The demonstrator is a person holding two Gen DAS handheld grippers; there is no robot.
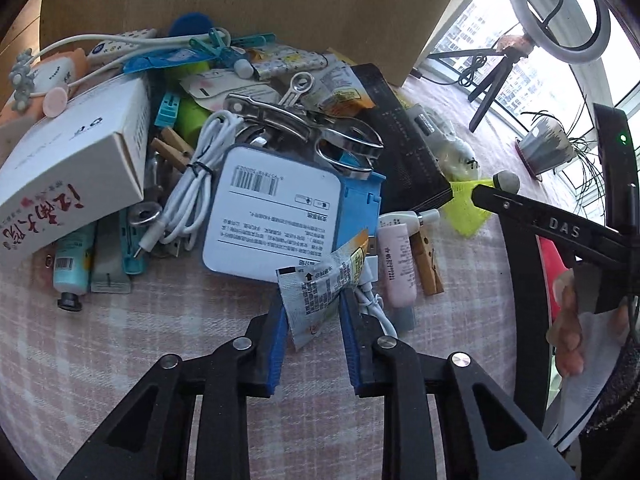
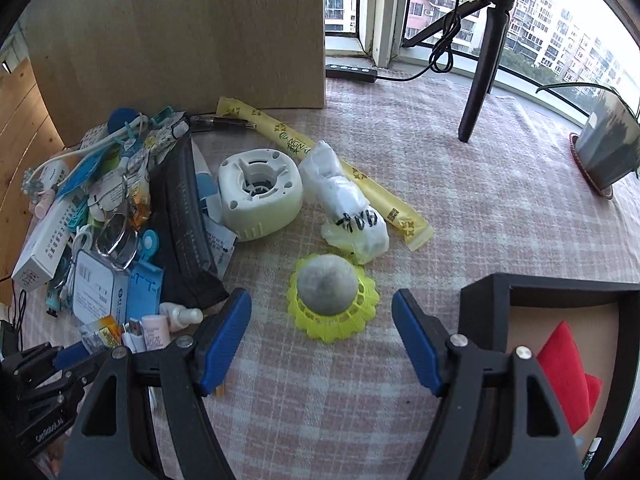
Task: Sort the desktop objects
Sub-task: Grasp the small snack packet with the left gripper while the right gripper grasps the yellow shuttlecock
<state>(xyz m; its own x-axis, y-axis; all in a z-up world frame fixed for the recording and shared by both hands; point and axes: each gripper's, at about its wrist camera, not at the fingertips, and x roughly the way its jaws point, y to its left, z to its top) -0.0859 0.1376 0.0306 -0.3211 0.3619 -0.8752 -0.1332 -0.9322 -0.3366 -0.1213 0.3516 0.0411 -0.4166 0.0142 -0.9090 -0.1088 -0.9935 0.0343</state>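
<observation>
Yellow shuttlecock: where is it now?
Right wrist view: yellow shuttlecock sits on the tablecloth between the open right hand-held gripper fingers, just below the white plastic bag.

Looks like a home, high-rise flat most likely. Pink checked tablecloth [image 2: 460, 184] over a table pushed right up against a big window [image 2: 540, 12], with apartment blocks [image 2: 560, 32] outside at roughly the same height. Potted plant [image 2: 608, 148] on a coaster near the glass, plus a ring light [image 1: 556, 8] on a small tripod [image 2: 480, 60] and a power strip [image 2: 352, 72] by the sill. Everyday household clutter in a heap: clothespins [image 1: 172, 148], hand cream tube [image 1: 74, 260], white charging cable [image 1: 188, 184], snack sachets [image 1: 324, 284], a yellow shuttlecock [image 2: 332, 296]. Plywood board [image 2: 180, 32] propped up behind the pile.
</observation>
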